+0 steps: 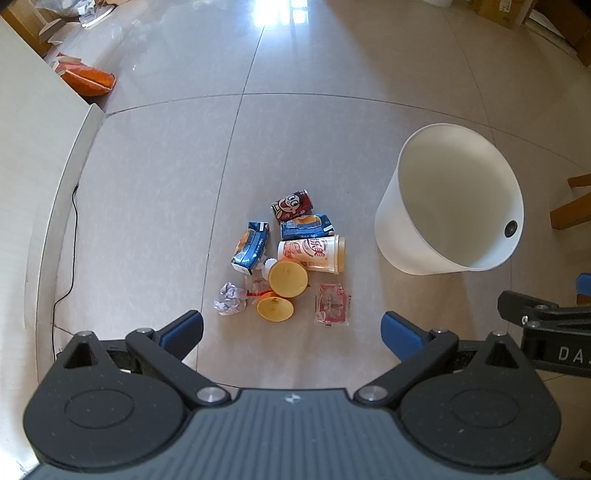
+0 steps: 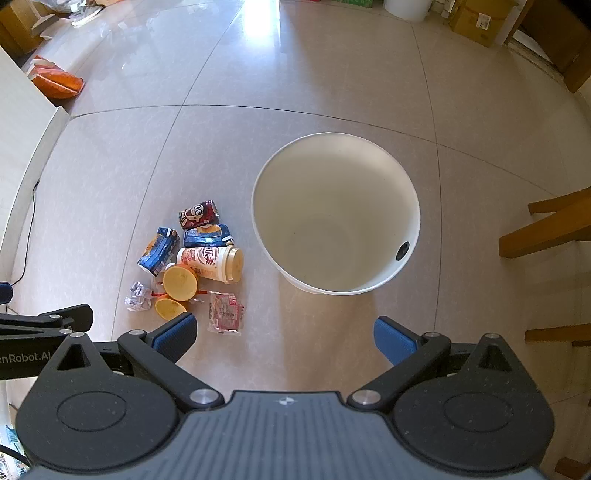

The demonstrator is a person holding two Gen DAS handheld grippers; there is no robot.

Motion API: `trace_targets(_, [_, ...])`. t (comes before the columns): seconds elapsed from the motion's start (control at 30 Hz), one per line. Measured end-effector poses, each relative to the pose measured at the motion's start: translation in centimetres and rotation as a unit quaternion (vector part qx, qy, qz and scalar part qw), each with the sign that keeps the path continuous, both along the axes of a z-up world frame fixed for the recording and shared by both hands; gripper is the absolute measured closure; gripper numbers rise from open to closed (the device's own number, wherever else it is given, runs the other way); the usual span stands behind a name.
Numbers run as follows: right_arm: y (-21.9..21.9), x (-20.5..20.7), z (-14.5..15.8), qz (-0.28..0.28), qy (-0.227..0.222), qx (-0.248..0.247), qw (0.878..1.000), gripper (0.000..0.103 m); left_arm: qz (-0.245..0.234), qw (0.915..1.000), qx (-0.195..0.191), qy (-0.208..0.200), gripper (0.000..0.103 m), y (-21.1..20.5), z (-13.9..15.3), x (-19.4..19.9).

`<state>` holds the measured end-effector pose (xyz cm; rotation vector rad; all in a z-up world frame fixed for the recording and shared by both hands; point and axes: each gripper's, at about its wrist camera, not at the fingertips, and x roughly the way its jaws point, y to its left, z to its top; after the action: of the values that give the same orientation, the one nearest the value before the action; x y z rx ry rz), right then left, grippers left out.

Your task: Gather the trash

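Note:
A heap of trash lies on the tiled floor: a red can, two crushed blue cartons, a paper cup on its side, two orange peel halves, a crumpled paper ball and a red sachet. A white bin stands to the right of the heap, with nothing inside. My left gripper hangs open above the heap's near edge. My right gripper is open in front of the bin.
A pale cabinet edge and a black cable run along the left. Orange packaging and cardboard lie at the far left. Wooden chair legs stand at the right. Boxes sit at the far wall.

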<state>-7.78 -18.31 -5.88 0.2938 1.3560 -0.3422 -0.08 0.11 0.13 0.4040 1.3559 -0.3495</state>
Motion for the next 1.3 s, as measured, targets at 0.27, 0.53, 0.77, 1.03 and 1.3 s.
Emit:
trace_targets(0.27, [0.0, 0.1, 0.1, 0.000, 0.001, 0.001, 1.000, 0.000, 0.002, 1.0000, -0.003, 0.001, 0.001, 0.2, 0.0, 0.0])
trace_targets(0.53, [0.1, 0.2, 0.0, 0.000, 0.001, 0.002, 1.000, 0.000, 0.002, 1.0000, -0.003, -0.001, 0.001, 0.2, -0.1, 0.0])
trace_targets(0.77, [0.2, 0.3, 0.0, 0.001, 0.001, 0.003, 1.000, 0.000, 0.001, 1.0000, -0.001, -0.001, 0.001, 0.0, -0.2, 0.1])
trace_targets(1.03, [0.2, 0.2, 0.0, 0.003, -0.003, 0.002, 1.000, 0.000, 0.003, 1.0000, -0.002, -0.002, 0.001, 0.1, -0.5, 0.1])
trace_targets(1.3, [0.0, 0.0, -0.5, -0.004, 0.001, 0.005, 1.000, 0.000, -0.004, 1.0000, -0.001, 0.000, 0.001, -0.1, -1.2, -0.1])
